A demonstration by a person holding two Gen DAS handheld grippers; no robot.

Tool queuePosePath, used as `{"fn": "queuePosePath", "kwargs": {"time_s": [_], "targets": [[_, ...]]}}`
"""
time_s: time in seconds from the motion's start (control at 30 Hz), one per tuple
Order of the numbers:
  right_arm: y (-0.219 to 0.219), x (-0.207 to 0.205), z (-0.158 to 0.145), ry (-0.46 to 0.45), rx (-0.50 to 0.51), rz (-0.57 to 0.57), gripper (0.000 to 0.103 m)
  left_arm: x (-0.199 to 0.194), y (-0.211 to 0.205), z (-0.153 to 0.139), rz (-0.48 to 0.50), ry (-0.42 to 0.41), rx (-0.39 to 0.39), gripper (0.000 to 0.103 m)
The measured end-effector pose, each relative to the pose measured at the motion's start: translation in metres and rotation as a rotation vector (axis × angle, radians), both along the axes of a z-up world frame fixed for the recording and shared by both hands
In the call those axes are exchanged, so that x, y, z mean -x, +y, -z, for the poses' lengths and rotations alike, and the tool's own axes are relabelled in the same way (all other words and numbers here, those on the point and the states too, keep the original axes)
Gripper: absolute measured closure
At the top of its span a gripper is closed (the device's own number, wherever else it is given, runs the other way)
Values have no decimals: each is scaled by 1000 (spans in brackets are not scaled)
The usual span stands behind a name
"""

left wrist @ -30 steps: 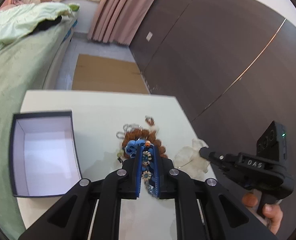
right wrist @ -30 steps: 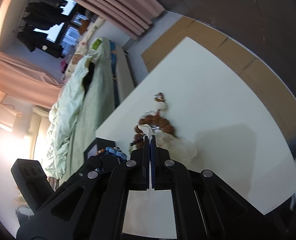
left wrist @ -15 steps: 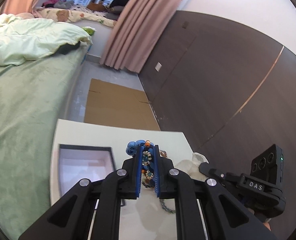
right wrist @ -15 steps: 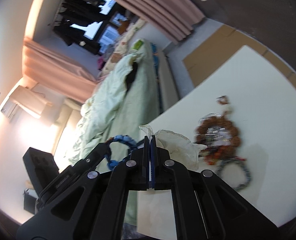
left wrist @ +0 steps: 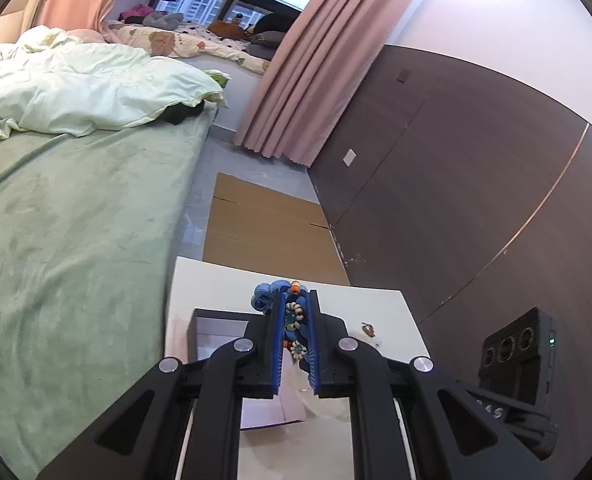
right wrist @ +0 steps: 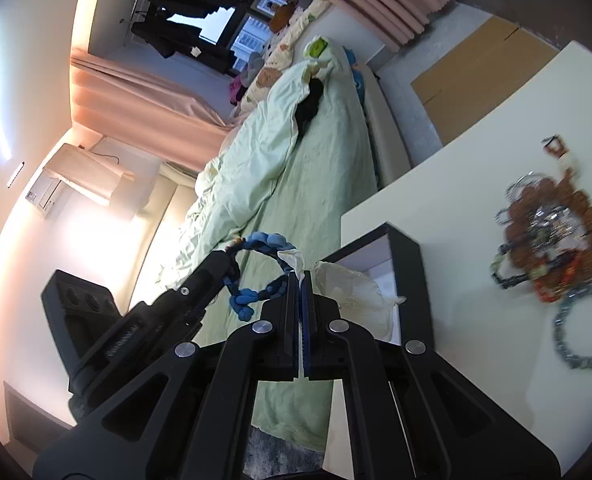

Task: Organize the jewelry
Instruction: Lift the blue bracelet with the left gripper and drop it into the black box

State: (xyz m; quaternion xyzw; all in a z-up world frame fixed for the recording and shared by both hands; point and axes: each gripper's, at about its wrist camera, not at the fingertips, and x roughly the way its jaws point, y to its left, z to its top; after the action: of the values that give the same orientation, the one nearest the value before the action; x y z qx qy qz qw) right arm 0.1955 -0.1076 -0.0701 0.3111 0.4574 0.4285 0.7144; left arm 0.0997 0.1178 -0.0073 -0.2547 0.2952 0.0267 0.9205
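My left gripper (left wrist: 294,296) is shut on a bracelet of blue beads (left wrist: 265,294) with small flower beads, held above the open black box (left wrist: 219,314). In the right wrist view the same bracelet (right wrist: 255,298) hangs as a loop from the left gripper (right wrist: 227,260). My right gripper (right wrist: 300,276) is shut on a crumpled clear plastic bag (right wrist: 352,292), which hangs over the box (right wrist: 412,248). A pile of brown, red and green jewelry (right wrist: 556,232) lies on the white table (right wrist: 476,160), to the right of both grippers.
A grey beaded ring (right wrist: 584,328) lies beside the pile. A green-covered bed (left wrist: 75,220) runs along the table's left edge. Flat cardboard (left wrist: 263,224) lies on the floor beyond the table, and a dark wall panel (left wrist: 456,200) stands to the right.
Both grippers rose off the jewelry pile and swung left toward the box. The blue bracelet and the plastic bag came up with them, and the pile now lies off to the right.
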Motion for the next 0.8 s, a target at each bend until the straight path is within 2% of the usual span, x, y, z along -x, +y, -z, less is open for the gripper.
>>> {"fn": "queuePosePath", "kwargs": {"time_s": [0.07, 0.1, 0.13, 0.17, 0.23, 0.33, 0.53, 0.57, 0.63, 0.7, 0.8], "targets": [[11, 1, 6, 14, 12, -16, 99, 2, 3, 1, -10, 6, 4, 95], [15, 1, 8, 21, 30, -23, 94, 3, 5, 2, -13, 10, 5, 95], [19, 0, 11, 32, 48, -29, 79, 4, 6, 3, -15, 15, 5, 95], [20, 0, 14, 48, 60, -29, 69, 4, 6, 4, -16, 18, 4, 95], [14, 1, 15, 52, 66, 6, 28, 5, 7, 5, -15, 25, 5, 95], [1, 1, 13, 35, 63, 48, 27, 3, 4, 10, -4, 46, 8, 95], [-25, 2, 18, 65, 112, 104, 27, -6, -6, 25, 22, 95, 5, 92], [-31, 3, 20, 72, 116, 107, 27, -9, -7, 30, 6, 129, -14, 87], [-37, 5, 19, 74, 125, 108, 27, -14, -5, 38, -31, 178, -42, 37], [-45, 7, 16, 59, 143, 118, 27, -9, 0, 39, -81, 151, -41, 33], [-60, 8, 10, 32, 181, 144, 27, -6, 2, 38, -88, 150, -37, 33]]}}
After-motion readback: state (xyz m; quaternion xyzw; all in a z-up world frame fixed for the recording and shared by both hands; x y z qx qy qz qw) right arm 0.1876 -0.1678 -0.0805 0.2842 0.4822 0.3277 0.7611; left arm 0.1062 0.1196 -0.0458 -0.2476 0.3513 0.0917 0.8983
